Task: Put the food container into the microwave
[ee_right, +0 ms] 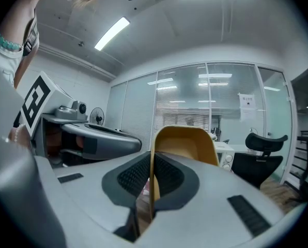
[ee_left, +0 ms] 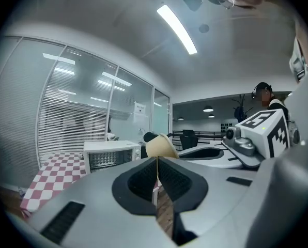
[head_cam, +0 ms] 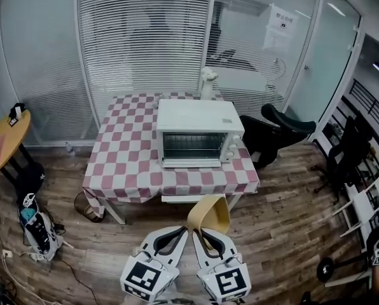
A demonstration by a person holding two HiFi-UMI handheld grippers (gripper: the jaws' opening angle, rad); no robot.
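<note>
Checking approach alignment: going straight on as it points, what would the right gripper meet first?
Beyond the food container the right gripper grips, likely the microwave front; the way looks free until then, depth unclear.

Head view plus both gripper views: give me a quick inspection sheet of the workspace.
Surface: table under a red-and-white checked cloth.
Job's things: microwave on the table, door looks shut; tan food container held in front of the table, above the floor.
Clutter: small white object behind the microwave, too small to identify.
Grippers: left gripper and right gripper each have jaws shut on the food container's rim.
Cables: loose cables on the floor by a bag, left of the table.
Surroundings: glass walls with blinds; black office chair right of the table.
</note>
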